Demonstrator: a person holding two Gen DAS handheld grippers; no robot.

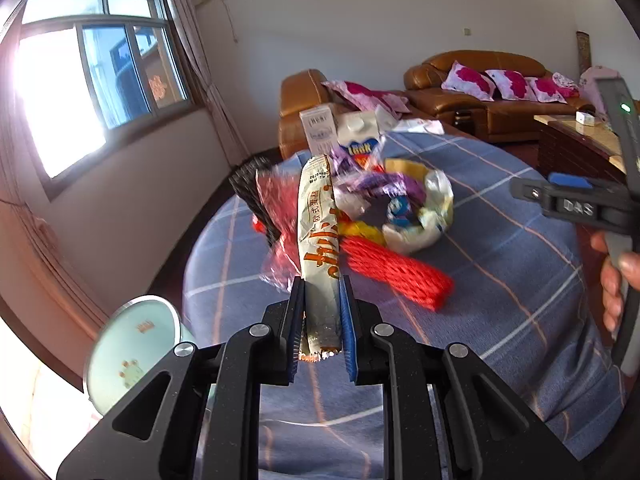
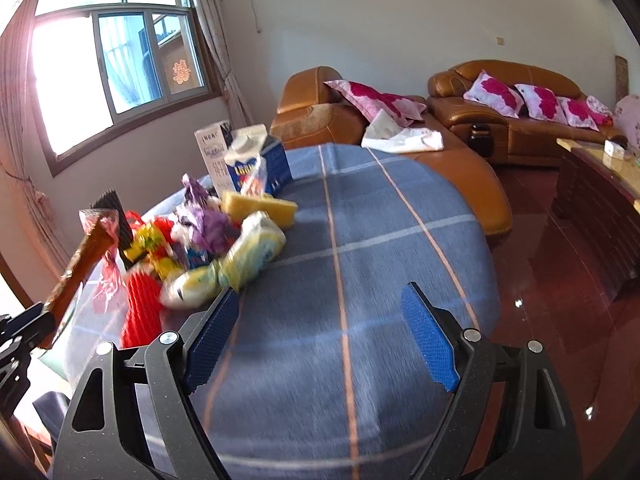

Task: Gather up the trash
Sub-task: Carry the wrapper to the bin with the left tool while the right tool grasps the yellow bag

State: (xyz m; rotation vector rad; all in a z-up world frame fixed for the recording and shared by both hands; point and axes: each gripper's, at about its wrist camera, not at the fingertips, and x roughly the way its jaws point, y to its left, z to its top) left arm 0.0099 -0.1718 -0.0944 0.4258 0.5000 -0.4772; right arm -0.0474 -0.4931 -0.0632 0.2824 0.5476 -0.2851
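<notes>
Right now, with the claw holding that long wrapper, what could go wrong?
1. The left claw pinches the long wrapper only near its bottom end, so the floppy top might bend, swing and slip out.
2. A crinkly red wrapper sits right against it and could get dragged off the table.
3. The bin shows only at the table's edge, so a drop could miss it.

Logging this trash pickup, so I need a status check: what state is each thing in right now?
left gripper: shut on the long snack wrapper
long snack wrapper: clamped, lifted off the pile
right gripper: open, nothing between its pads
milk carton: upright, top opened
white box: upright
red foam net: lying flat on the blue checked cloth
</notes>
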